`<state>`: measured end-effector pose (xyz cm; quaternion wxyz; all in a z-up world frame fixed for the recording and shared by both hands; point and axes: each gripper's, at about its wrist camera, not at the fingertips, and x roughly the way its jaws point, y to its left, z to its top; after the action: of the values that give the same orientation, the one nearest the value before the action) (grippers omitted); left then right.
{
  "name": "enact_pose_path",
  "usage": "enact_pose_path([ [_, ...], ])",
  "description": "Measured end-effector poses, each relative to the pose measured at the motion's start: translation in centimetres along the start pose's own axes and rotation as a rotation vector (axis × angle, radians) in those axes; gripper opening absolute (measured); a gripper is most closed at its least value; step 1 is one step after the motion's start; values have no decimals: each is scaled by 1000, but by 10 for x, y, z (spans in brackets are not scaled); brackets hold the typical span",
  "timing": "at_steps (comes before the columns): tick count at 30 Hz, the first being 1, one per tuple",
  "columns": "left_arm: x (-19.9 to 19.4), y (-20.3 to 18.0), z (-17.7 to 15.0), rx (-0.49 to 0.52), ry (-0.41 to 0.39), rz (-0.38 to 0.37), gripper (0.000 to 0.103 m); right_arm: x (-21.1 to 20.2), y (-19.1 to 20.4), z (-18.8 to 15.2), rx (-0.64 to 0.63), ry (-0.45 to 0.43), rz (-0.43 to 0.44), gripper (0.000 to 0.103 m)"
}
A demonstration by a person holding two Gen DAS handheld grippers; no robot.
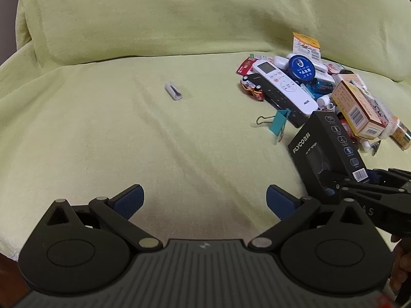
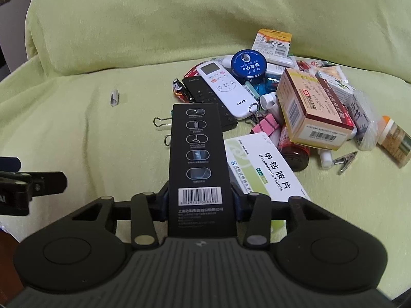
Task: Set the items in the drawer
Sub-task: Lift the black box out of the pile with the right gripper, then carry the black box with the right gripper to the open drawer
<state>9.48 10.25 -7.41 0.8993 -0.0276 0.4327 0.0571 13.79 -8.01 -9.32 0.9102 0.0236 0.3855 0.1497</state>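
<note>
Right gripper jaws clamp the black FLYCO box; left gripper jaws gape wide, empty.

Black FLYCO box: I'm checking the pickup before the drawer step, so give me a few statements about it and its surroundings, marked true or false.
1. The right gripper is shut on the black FLYCO box. True.
2. The left gripper also holds an item. False: it is open and holds nothing.
3. The blue tin lies in the pile beside the white remote. True.
4. The small grey clip sits inside the pile. False: it lies alone on the green cover, apart from the pile.
</note>
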Motion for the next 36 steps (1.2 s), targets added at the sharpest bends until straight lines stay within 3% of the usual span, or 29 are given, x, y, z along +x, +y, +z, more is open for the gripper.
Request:
enact_pose_path([
  [14, -29, -26, 0, 59, -35, -26, 102, -70, -28, 3, 188, -136, 14, 40],
  [26, -66, -89, -12, 176, -74, -163, 102, -166, -83, -36, 347, -249, -104, 40],
  [36, -94, -158, -35, 314, -81, -305, 102, -239, -131, -88, 464, -296, -250, 40],
])
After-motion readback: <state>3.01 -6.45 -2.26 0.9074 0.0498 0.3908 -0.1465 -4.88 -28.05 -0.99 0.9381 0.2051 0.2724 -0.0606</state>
